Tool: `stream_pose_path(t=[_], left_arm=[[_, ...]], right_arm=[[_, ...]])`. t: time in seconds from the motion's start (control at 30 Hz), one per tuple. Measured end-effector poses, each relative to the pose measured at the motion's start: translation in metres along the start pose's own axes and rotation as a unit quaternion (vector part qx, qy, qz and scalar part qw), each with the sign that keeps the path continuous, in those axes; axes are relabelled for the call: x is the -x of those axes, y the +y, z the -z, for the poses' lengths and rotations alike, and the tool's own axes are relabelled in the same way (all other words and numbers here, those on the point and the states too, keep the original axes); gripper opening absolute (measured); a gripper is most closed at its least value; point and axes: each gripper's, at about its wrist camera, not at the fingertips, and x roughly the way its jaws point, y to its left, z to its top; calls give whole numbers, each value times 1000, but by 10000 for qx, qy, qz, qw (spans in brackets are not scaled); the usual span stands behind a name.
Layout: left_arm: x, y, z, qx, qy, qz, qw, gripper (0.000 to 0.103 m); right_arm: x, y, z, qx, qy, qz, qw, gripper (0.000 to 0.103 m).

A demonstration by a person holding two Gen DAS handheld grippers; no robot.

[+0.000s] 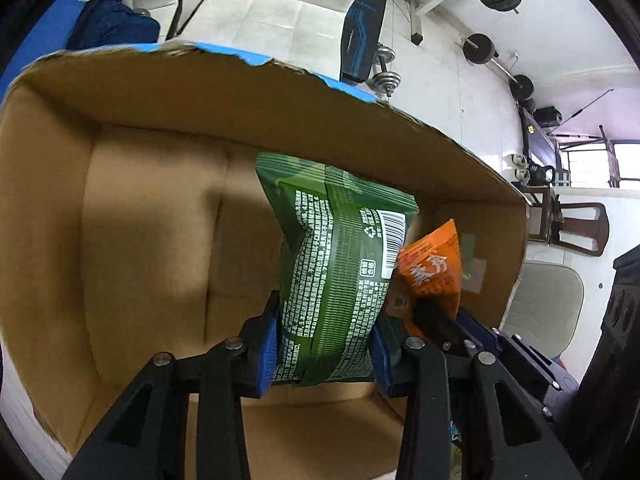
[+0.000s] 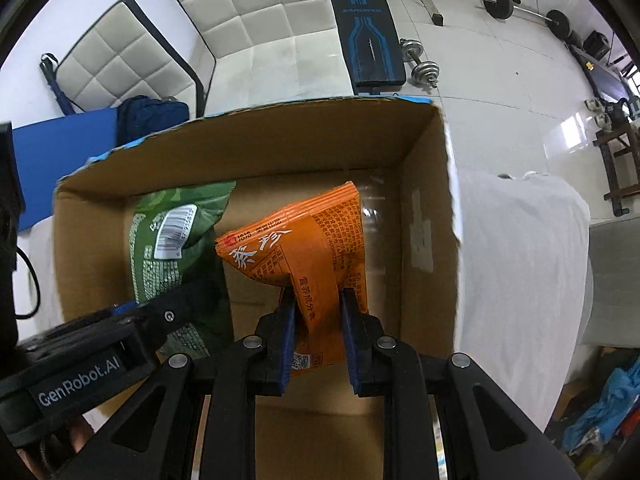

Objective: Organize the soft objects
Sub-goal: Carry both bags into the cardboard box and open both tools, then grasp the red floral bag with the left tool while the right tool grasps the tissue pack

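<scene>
My left gripper [image 1: 326, 320] is shut on a green snack packet [image 1: 340, 264] and holds it inside an open cardboard box [image 1: 140, 220]. My right gripper [image 2: 318, 300] is shut on an orange snack packet [image 2: 308, 248] and holds it inside the same box [image 2: 424, 216], just right of the green packet [image 2: 172, 240]. The orange packet [image 1: 434, 268] and the right gripper [image 1: 440, 320] show at the right in the left wrist view. The left gripper [image 2: 168, 312] shows at lower left in the right wrist view.
The box stands on a white-covered surface [image 2: 520, 260]. Behind it are white quilted cushions [image 2: 260, 12], a blue mat [image 2: 60, 148], a dark blue bag [image 2: 152, 114], a weight bench [image 2: 366, 28] and dumbbells [image 2: 420, 64]. A chair [image 1: 540, 304] is to the right.
</scene>
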Motion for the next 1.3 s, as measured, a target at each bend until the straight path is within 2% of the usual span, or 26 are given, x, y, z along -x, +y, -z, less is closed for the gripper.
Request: stream_pose_path(t=[0.17,0.23,0.27,0.3,0.37,0.47,0.53,0.63,0.7,0.77,0.93,1.0,1.17,1.23,1.3], left_arm=[[-8,-2,-6,-123,142,-214,9996,38],[-6,-4,-5,-237,148,-362,9990,55],[-4,-5,-4,-272,108,-418,9987,68],[-1,-6,-2,-309,56,-432,9986,76],[8,-7,4,-404,-43,-491,9980,84],[20,-5,14,-463,-139,-628,9969,88],[29,-5,23,-516,-282,-809,9950,98],[43,-1,41,-593,-501,-985,9921,100],[49,1,42,-614,-613,-1002,9912,103],[59,3,57,-640,-821,-1063,9889,103],[83,2,98,-811,-1358,-1315,9786,103],[82,0,91,-866,-1459,-1426,9751,103],[101,-7,125,-1075,-1865,-1730,9611,103],[112,-9,140,-1099,-2050,-1763,9565,103],[118,-11,150,-1121,-2160,-1683,9552,103]], right_arm=[[-16,6,-10,83,56,185,9998,23],[-20,6,-13,95,147,145,9997,32],[-20,7,-13,103,156,131,9997,42],[-19,7,-13,120,142,145,9997,49],[-15,9,-12,169,85,170,9997,55],[-10,8,-9,169,84,164,9997,59],[-5,7,-4,133,61,195,9997,62],[3,7,10,163,42,193,9997,71],[8,7,22,167,6,95,9998,94],[12,8,36,207,-89,49,9997,102],[22,8,74,361,-292,135,9988,103],[27,7,87,374,-341,94,9987,103],[55,9,121,496,-779,145,9956,103],[67,12,135,480,-920,155,9945,103],[79,15,146,480,-1068,132,9930,103]])
